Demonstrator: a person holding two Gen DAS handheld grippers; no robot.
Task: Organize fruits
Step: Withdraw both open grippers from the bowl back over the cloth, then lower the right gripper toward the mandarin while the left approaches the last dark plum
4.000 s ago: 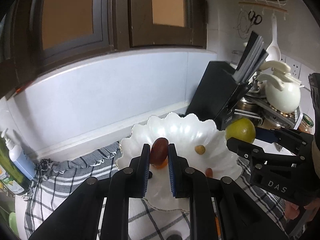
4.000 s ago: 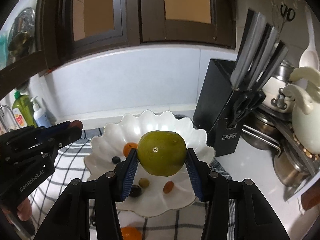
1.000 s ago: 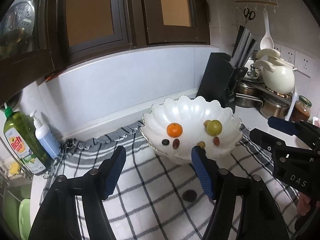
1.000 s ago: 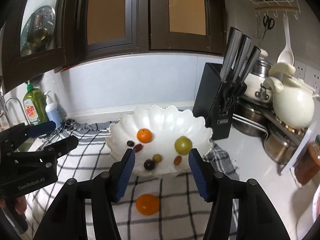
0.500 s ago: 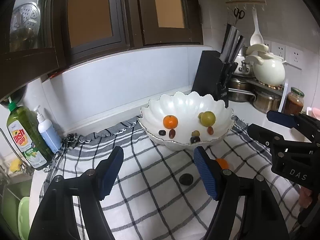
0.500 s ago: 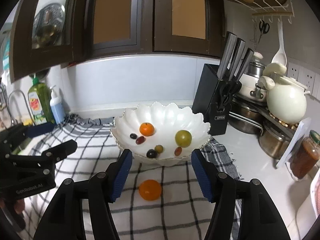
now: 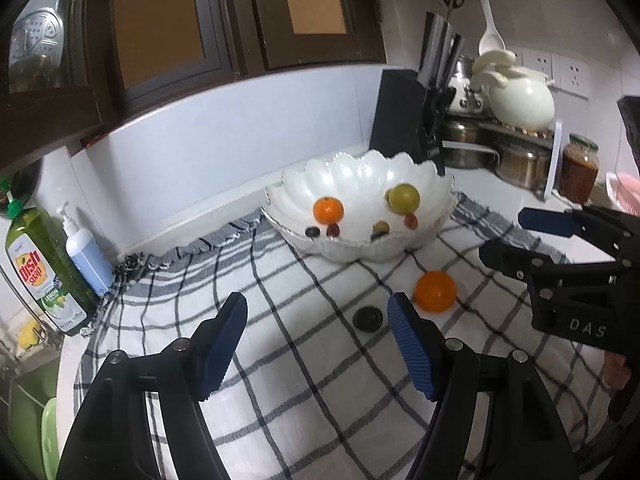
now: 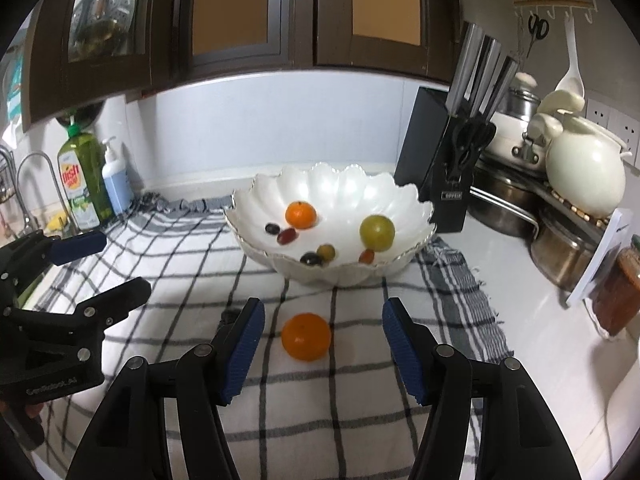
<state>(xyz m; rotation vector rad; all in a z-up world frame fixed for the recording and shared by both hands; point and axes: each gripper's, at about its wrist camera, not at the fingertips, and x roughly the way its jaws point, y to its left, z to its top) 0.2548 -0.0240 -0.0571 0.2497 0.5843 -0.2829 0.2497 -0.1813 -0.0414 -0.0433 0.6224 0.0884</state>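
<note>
A white scalloped bowl [image 7: 428, 184] [image 8: 404, 196] sits on a checked cloth and holds a small orange [image 7: 328, 210] [image 8: 300, 215], a green fruit [image 7: 404, 199] [image 8: 377, 232] and several small dark and red fruits. A larger orange [image 7: 435, 291] [image 8: 306, 336] lies on the cloth in front of the bowl. A small dark fruit [image 7: 367, 319] lies beside it. My left gripper [image 7: 318, 344] is open and empty, back from the bowl. My right gripper [image 8: 323, 346] is open and empty, with the larger orange just ahead between its fingertips.
A black knife block [image 8: 444, 160] stands right of the bowl. Pots, a white kettle [image 8: 584, 176] and a jar [image 7: 578, 168] are at the right. A dish soap bottle [image 7: 40, 276] and a pump bottle [image 7: 86, 256] stand at the left near the sink.
Both grippers have pulled back from the bowl and stay open. The large orange and the dark fruit on the cloth have come further into view.
</note>
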